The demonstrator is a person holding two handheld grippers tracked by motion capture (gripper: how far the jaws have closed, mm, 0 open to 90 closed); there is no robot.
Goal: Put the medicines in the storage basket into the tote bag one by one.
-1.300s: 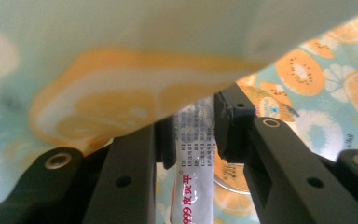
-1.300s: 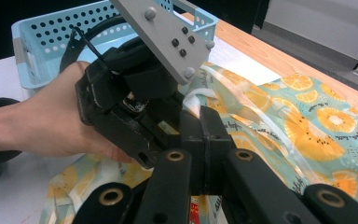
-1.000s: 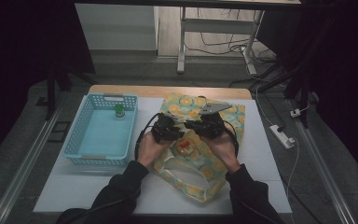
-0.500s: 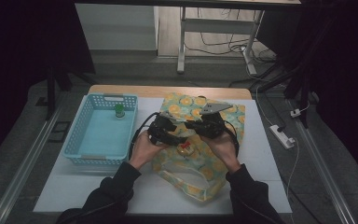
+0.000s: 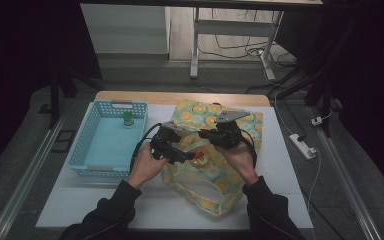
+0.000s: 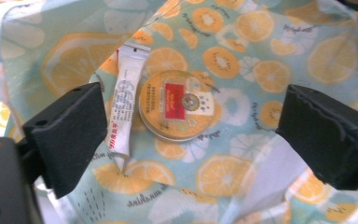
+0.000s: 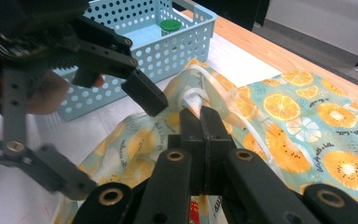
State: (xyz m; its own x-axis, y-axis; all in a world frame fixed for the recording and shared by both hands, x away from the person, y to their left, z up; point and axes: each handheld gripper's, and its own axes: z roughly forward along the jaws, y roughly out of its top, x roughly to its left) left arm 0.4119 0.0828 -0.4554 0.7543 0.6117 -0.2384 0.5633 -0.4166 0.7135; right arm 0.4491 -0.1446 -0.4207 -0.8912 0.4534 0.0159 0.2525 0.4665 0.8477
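2 black jaws of the left gripper (image 6: 191, 135) stand wide apart with nothing pressed between them; they have just been opening. Beneath them, inside the mouth of the soft fabric bag printed with orange slices on pale green (image 6: 242, 42), lie a round clear-lidded tin with a red label (image 6: 177, 105) and a narrow white paper sachet with red lettering (image 6: 123, 105), side by side and touching at the tin's edge. Neither pad touches them. The right gripper (image 7: 200, 119) has its jaws pressed together on the bag's white-piped rim (image 7: 193, 95), pinching the cloth and holding that edge raised off the white table top (image 5: 290, 165). From above, both grippers hover over the bag, beside the light blue perforated plastic basket (image 5: 87, 145), where a small green-capped jar (image 5: 128, 119) stands at the far wall. Against the picture 1 second back, the left gripper (image 5: 172, 145) sits a little nearer the basket and higher; the right gripper (image 5: 220, 135) has kept its place.
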